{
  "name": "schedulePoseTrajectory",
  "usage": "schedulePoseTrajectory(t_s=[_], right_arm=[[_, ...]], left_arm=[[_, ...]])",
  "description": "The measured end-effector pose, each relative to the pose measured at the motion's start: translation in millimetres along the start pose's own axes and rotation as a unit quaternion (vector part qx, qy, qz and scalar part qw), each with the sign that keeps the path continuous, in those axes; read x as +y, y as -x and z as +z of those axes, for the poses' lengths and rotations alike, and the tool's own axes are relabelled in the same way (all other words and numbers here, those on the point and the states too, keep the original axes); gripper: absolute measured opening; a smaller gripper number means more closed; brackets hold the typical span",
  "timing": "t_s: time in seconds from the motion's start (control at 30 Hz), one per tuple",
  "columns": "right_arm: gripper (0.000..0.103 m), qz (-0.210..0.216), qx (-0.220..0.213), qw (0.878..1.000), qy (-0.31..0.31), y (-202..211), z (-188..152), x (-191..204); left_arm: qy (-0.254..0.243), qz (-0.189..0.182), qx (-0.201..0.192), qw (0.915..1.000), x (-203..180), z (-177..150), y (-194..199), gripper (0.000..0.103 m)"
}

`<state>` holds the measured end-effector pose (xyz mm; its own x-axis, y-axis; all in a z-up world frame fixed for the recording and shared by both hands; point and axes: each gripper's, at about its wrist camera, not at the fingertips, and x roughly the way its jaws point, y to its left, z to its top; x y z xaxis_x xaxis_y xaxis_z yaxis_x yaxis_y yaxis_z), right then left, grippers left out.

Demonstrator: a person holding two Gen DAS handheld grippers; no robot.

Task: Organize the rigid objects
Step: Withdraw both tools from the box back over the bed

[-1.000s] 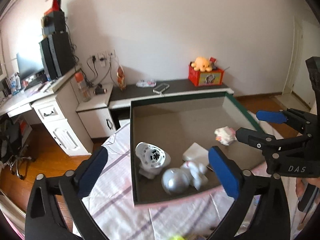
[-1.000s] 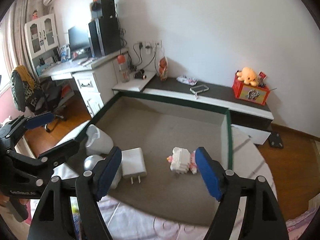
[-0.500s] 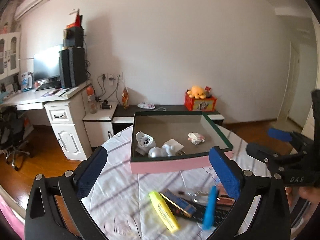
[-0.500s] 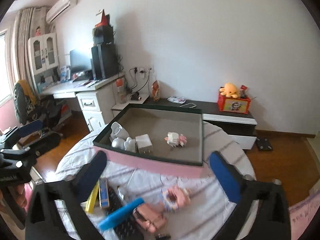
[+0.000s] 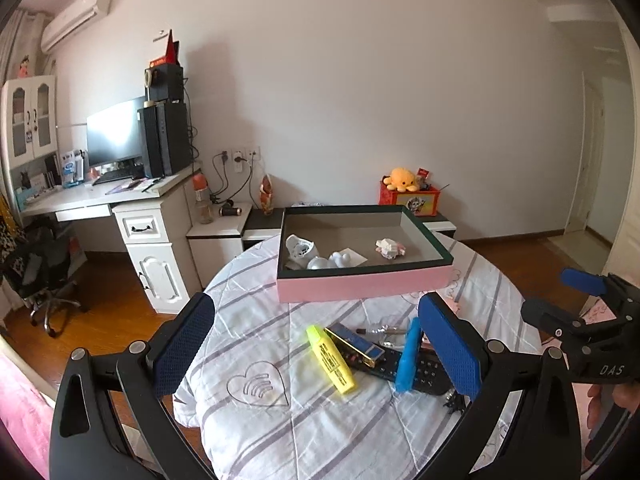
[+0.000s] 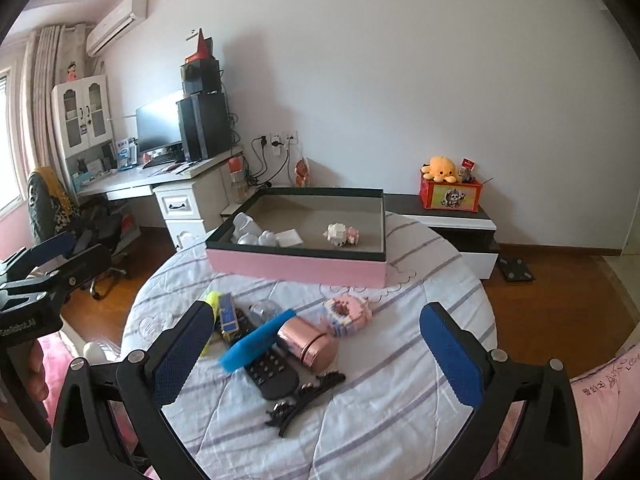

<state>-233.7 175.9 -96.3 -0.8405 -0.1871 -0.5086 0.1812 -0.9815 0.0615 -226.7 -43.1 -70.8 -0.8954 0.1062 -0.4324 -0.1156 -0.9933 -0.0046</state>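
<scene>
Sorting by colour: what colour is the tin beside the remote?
Rose-gold tin, clearest in the right wrist view.

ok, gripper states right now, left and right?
Left gripper: open, holding nothing.
Right gripper: open, holding nothing.

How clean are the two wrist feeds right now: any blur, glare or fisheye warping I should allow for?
Left wrist view: sharp, no motion blur; heavy fisheye bend with dark corners; the monitor shows a pale reflection; the yellow highlighter reads clearly. Right wrist view: also sharp, daylight from the left; the rose-gold tin has a soft sheen; the pink tray bows with the lens.
</scene>
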Motion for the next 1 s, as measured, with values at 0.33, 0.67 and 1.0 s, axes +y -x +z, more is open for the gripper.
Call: schedulePoseTrajectory(t_s=[0.33,0.67,1.0], right_arm=[[0.103,-0.01,0.014,1.0,-0.003,9,-19,-4],[0.103,-0.018,0.038,0.999,-0.022,-2,-30,-19],[0.103,-0.018,0.08,0.996,-0.029,-29,-48,-29]], left_arm=[[-0.019,0.014,0.036,0.9991,-4,-18,-7,0.103],[-0.028,0.012,0.07,0.9971,-6,-34,-27,0.103],[-0.028,0.015,0.145,0.9889,-8,-66,-83,0.103]])
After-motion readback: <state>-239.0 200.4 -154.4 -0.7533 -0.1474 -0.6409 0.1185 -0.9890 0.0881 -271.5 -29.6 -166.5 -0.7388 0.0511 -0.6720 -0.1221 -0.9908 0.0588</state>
